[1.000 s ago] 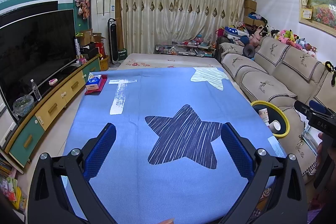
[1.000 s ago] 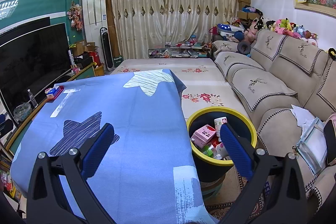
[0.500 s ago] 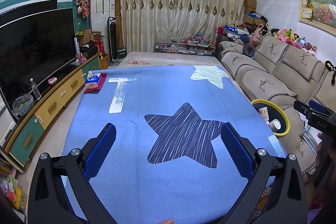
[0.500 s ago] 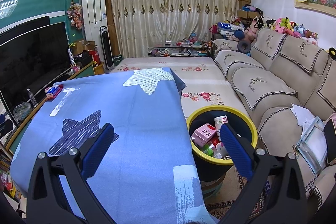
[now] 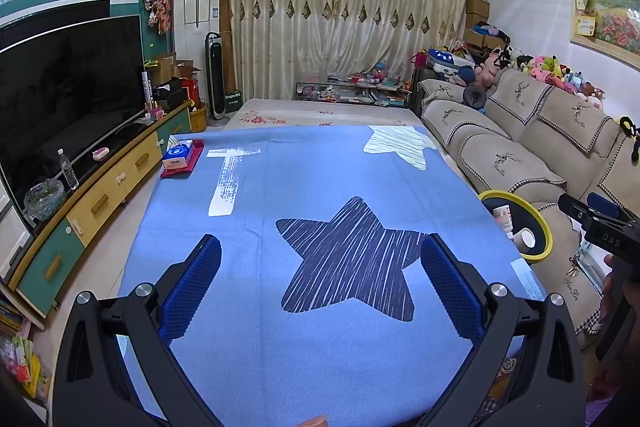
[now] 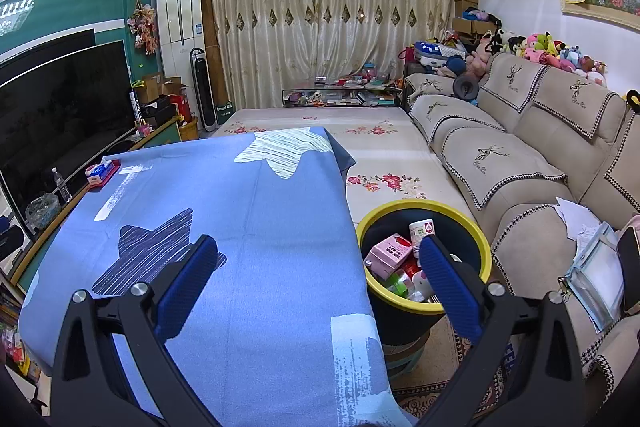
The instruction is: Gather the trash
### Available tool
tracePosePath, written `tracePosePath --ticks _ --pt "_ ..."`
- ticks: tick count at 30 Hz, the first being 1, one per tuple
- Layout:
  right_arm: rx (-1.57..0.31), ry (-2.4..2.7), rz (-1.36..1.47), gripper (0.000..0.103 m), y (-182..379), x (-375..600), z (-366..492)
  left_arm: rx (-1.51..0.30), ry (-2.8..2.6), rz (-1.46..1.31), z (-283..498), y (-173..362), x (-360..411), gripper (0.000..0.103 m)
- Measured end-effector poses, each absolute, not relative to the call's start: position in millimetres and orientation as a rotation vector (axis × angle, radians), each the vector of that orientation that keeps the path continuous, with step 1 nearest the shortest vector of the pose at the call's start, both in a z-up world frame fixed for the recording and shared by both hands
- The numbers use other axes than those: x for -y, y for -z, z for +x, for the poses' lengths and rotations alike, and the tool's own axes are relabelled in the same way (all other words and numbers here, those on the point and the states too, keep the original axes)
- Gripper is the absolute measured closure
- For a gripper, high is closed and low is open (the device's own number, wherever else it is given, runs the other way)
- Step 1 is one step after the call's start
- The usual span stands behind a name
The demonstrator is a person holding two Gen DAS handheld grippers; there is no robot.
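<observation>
1. One tissue box (image 5: 179, 155) on a red tray, far left corner of the blue cloth (image 5: 320, 179).
2. Two grippers: left gripper (image 5: 320, 269) and right gripper (image 6: 318, 267), both spread apart, empty.
3. One yellow-rimmed bin (image 6: 486, 259) holding trash, beside the table, just beyond the right gripper's right finger.

The left wrist camera sits low over the near edge of the blue-clothed surface (image 5: 320, 167), looking straight down its length toward the curtains (image 5: 340, 15) at 12 o'clock, its own tool (image 5: 320, 267) framing the bottom. The right wrist camera stands further right, above the surface's (image 6: 240, 207) right edge, facing the same curtains (image 6: 320, 19), with the yellow-rimmed bin (image 6: 486, 251) close below at 4 o'clock. Both views share the dark star (image 5: 352, 259) (image 6: 148, 251), the bin (image 5: 546, 227), the sofa (image 5: 520, 147) (image 6: 520, 147) and the television (image 5: 68, 87) (image 6: 60, 107).
</observation>
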State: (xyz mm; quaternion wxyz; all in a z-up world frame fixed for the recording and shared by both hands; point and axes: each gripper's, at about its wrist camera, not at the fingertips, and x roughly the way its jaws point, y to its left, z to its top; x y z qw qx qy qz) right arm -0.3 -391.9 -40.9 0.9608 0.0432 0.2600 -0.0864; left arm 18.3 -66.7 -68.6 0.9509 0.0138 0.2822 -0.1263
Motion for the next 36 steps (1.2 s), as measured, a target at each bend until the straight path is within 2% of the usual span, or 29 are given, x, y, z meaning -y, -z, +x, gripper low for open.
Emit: tracePosePath --ticks 36 --pt "-0.57 0.167 0.084 0.007 52.5 382.6 4.8 -0.604 0.28 0.036 33.7 72.6 73.3 0.005"
